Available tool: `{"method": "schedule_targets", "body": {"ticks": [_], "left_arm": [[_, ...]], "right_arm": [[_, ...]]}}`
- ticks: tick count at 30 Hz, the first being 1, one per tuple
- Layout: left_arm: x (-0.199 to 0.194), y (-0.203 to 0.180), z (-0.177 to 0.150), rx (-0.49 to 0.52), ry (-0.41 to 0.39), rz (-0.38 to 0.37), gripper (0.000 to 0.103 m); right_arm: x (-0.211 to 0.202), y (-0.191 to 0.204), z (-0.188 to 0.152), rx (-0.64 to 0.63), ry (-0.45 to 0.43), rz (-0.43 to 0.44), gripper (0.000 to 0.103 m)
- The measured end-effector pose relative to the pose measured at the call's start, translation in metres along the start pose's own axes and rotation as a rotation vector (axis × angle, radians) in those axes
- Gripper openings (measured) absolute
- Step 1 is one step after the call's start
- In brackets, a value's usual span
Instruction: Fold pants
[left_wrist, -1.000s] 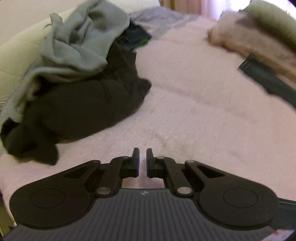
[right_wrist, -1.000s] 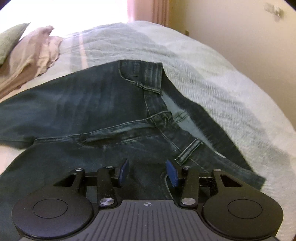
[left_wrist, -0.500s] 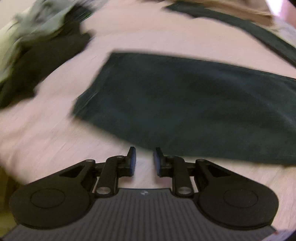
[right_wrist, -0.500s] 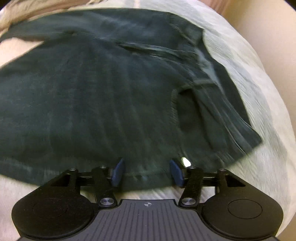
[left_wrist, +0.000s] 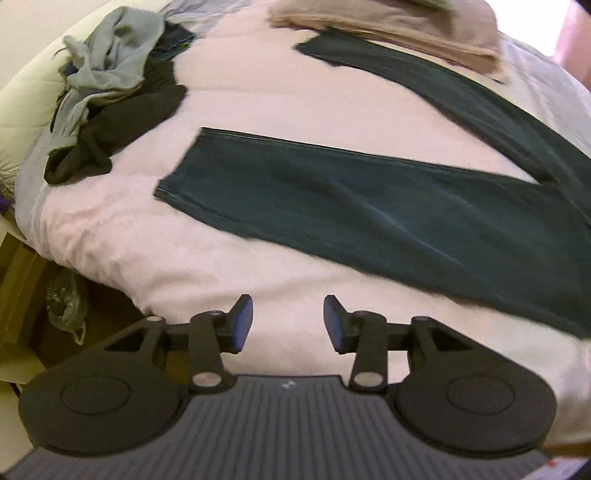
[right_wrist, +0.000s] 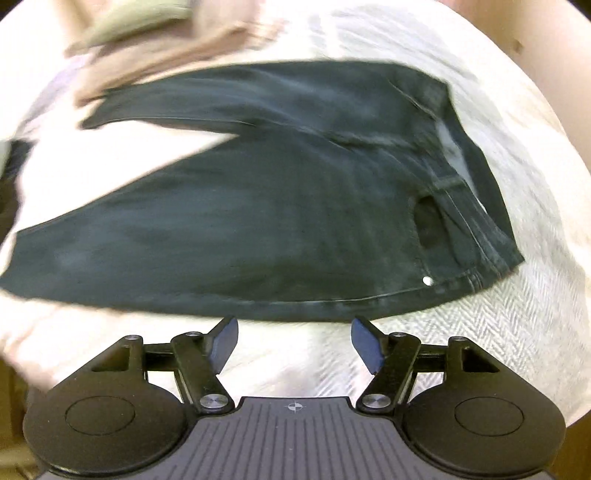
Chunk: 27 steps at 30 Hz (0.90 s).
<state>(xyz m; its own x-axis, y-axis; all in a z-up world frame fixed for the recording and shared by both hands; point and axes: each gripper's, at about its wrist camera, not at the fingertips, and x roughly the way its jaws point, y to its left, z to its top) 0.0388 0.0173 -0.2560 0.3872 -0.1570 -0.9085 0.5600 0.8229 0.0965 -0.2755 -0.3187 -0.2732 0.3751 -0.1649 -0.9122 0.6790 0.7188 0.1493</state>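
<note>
Pants (left_wrist: 369, 214) are spread flat on the bed (left_wrist: 258, 99), legs apart, long axis from nine to three o'clock. Nothing is gripped: left gripper (left_wrist: 288, 319) and right gripper (right_wrist: 293, 341) have just been opening, empty. Waistband is seen at one o'clock of the right, nearer it; the near hem at eleven of the left.

Left hand-held gripper (left_wrist: 288, 324) matte black, ribbed grey body, round side discs, silver pivot screws, blue finger pads (left_wrist: 243, 323), right hand-held gripper (right_wrist: 294, 344) identical, crosshair mark on body
</note>
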Motion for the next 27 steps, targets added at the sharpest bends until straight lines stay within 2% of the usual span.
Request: {"method": "schedule_targets", "body": {"ticks": [5, 10, 19, 27], "left_arm": [[-0.063, -0.041, -0.026, 0.062, -0.005, -0.032, 0.038], [-0.107, -0.064, -0.044, 0.114, -0.049, -0.050, 0.042], [-0.140, -0.074, -0.063, 0.128, -0.059, -0.061, 0.044], [-0.149, -0.079, -0.068, 0.155, -0.072, -0.056, 0.046]], "right_arm": [[-0.057, 0.025, -0.014, -0.081, -0.027, 0.057, 0.066], [-0.084, 0.025, -0.025, -0.121, -0.039, 0.069, 0.066], [-0.115, 0.025, -0.049, -0.134, -0.048, 0.075, 0.066], [-0.128, 0.023, -0.058, -0.130, -0.059, 0.075, 0.066]]}}
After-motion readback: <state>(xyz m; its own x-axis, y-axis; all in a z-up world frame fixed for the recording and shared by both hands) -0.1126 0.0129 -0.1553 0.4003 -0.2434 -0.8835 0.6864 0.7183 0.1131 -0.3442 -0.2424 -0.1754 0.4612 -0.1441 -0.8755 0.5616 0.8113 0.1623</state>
